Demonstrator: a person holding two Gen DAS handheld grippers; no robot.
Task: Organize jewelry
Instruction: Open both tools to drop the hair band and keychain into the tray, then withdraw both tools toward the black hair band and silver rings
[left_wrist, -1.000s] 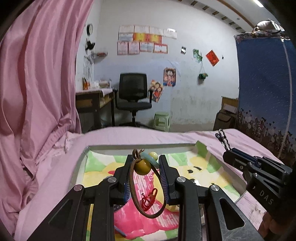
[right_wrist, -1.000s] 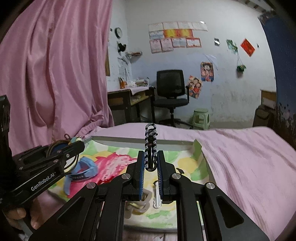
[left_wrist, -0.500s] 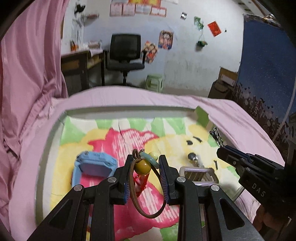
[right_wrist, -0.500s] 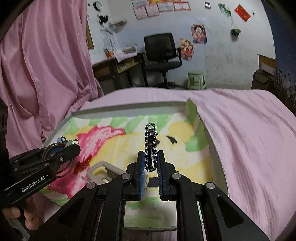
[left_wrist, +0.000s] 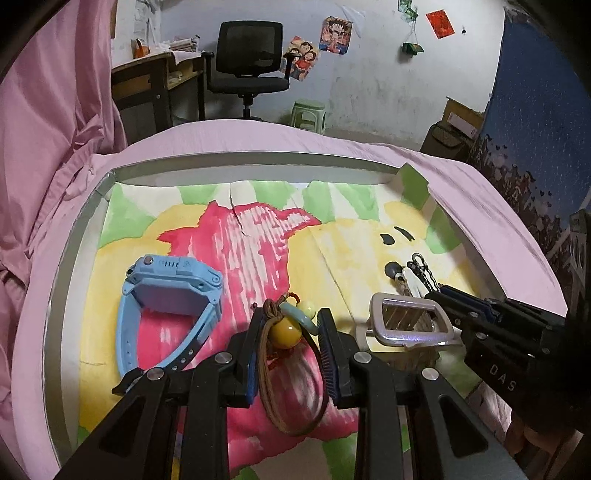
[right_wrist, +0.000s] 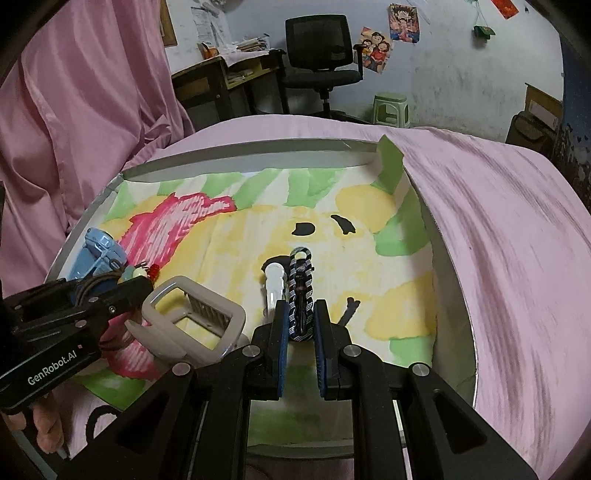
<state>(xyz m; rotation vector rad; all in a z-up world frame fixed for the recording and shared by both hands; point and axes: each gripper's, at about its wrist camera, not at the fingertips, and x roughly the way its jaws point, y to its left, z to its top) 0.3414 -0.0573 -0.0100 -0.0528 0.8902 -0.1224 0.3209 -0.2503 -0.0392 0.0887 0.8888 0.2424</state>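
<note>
A shallow tray (left_wrist: 258, 162) lined with colourful paper lies on a pink sheet. My left gripper (left_wrist: 290, 332) is shut on a brown cord bracelet (left_wrist: 282, 334) with a yellow bead, held low over the tray's near middle. A blue watch (left_wrist: 170, 302) lies just left of it. My right gripper (right_wrist: 300, 321) is shut on a black-and-white braided bracelet (right_wrist: 301, 291), whose tip hangs beside a small white clip (right_wrist: 275, 284) on the paper. A pale hair claw (right_wrist: 195, 314) stands between the two grippers. In the left wrist view the right gripper (left_wrist: 443, 293) enters from the right.
Pink sheet (right_wrist: 498, 221) drapes over the tray's right rim. A pink curtain (left_wrist: 48, 110) hangs at the left. Beyond the bed stand an office chair (left_wrist: 247, 55), a desk (left_wrist: 155, 77) and a green stool (left_wrist: 308, 114). A hand (right_wrist: 44, 424) holds the left gripper.
Both grippers have tipped down and come lower over the tray, each still holding its bracelet. The watch, hair claw and white clip have come into close view.
</note>
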